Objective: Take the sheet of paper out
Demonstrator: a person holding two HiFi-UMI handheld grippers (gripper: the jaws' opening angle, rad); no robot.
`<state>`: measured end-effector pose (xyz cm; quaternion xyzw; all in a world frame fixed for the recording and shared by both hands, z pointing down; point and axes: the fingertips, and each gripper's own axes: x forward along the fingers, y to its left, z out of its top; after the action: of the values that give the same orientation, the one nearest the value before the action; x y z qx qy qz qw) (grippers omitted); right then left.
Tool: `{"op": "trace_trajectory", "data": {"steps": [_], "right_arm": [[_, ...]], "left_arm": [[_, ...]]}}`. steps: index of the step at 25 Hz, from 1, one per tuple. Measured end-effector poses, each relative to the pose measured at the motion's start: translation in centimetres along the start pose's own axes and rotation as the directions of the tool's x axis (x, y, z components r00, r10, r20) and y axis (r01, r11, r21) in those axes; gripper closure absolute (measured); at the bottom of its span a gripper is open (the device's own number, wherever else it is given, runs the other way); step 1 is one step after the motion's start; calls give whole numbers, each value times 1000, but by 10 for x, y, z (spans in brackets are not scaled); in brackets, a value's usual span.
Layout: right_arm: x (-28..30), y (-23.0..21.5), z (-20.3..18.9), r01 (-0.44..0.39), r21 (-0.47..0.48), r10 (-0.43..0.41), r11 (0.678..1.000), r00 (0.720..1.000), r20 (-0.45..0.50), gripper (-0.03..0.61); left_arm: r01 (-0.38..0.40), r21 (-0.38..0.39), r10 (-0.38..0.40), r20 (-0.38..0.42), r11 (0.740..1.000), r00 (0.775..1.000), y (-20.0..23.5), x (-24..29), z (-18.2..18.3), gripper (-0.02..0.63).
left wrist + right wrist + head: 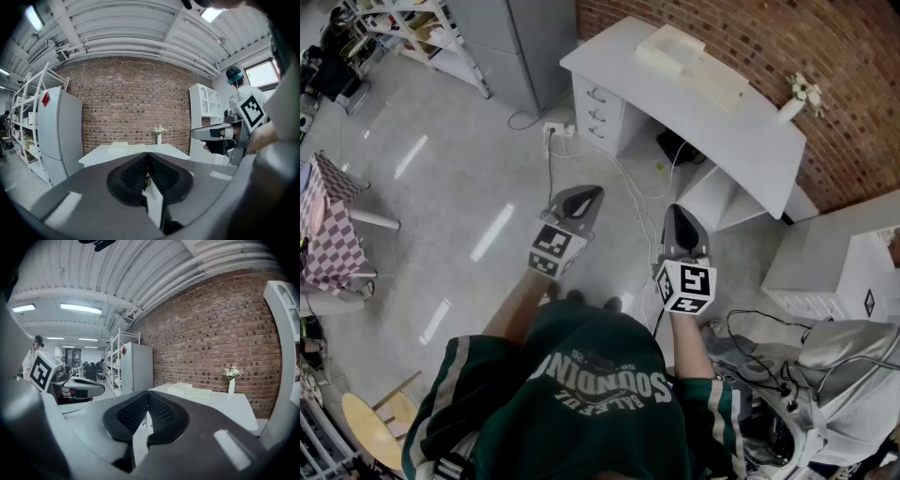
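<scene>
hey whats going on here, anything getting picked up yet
A person holds the left gripper and the right gripper out in front, both shut with nothing between the jaws. They point toward a white desk by the brick wall, still short of it. A flat white box lies on the desk, untouched.

Print on the shirt only

Large white capitals run across the green shirt (600, 384), seen upside down, and read roughly "SOUNDING". The smaller line beside them is too small to read. The left marker cube (556, 250) and right marker cube (686, 286) carry coded black-and-white squares, not letters.
</scene>
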<state>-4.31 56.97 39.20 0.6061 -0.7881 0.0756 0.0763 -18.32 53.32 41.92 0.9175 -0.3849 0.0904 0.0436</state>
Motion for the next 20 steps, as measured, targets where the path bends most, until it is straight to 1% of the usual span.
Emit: {"op": "trace_trajectory", "data": {"steps": [3,8,16,20], "right_arm": [[-2,-9,0,4,-2,-4,1000,1000,7,577],[-5,-19,-7,2,-3,-2,1000,1000,-8,577],[-19,-27,-16,-40,-14,40,999,999,-35,578],[-26,-36,-12,-70,-19,69,997,997,-23,577]], "left_arm": [[0,1,0,4,1000,1000,-6,6,1,603],[-1,-1,1,-11,1000,1000,-15,14,-2,603],[-10,-10,10,-11,1000,1000,-35,20,2,603],[-19,0,19,0,1000,1000,-49,29,8,603]]}}
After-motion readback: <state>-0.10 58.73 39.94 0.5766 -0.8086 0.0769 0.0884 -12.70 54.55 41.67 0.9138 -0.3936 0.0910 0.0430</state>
